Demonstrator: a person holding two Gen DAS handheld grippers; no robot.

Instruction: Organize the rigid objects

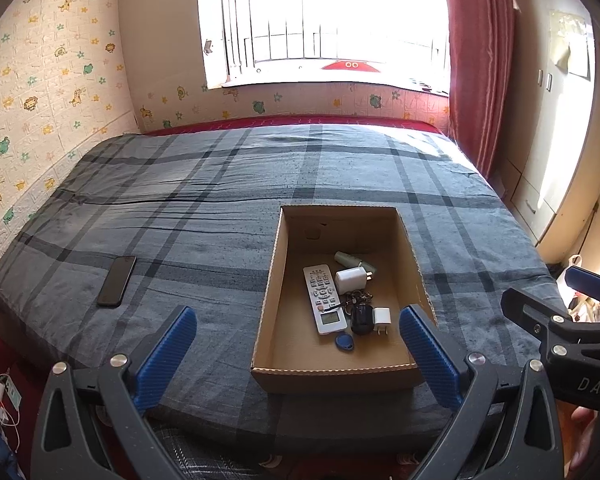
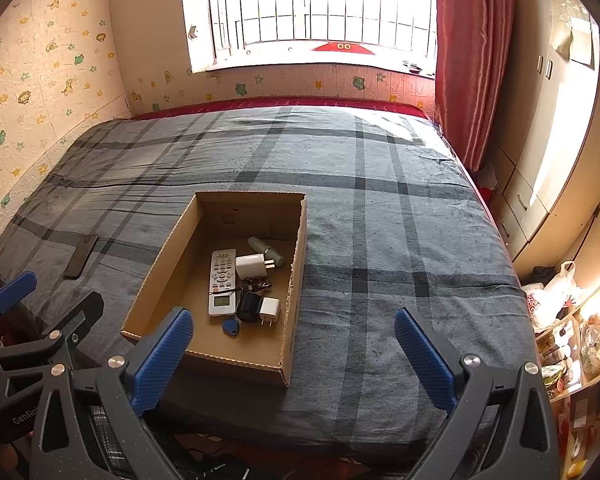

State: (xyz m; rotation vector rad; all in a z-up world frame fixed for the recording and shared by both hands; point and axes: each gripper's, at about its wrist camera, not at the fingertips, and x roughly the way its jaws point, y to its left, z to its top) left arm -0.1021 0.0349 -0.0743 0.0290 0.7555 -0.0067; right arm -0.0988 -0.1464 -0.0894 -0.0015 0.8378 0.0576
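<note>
An open cardboard box (image 1: 278, 256) (image 2: 168, 256) sits on the bed near its front edge. Inside lie a white remote (image 1: 324, 298) (image 2: 222, 282), a white charger (image 1: 350, 278) (image 2: 252, 265), a small white plug (image 1: 381, 318) (image 2: 269, 309), a black round item with keys (image 1: 361, 318) (image 2: 249, 306), a blue key fob (image 1: 345, 343) (image 2: 231, 326) and a pale green tube (image 1: 346, 258) (image 2: 260, 246). A black phone (image 1: 117, 280) (image 2: 81, 256) lies on the bed, left of the box. My left gripper (image 1: 298, 360) is open and empty over the box's front. My right gripper (image 2: 294, 360) is open and empty, right of the box.
The bed carries a grey plaid blanket (image 1: 180, 208) (image 2: 380, 220). A wall runs along the left, a window with a red curtain (image 1: 480, 60) at the back, a wardrobe (image 2: 548, 120) at the right. Shelves with bags (image 2: 568, 328) stand at the lower right.
</note>
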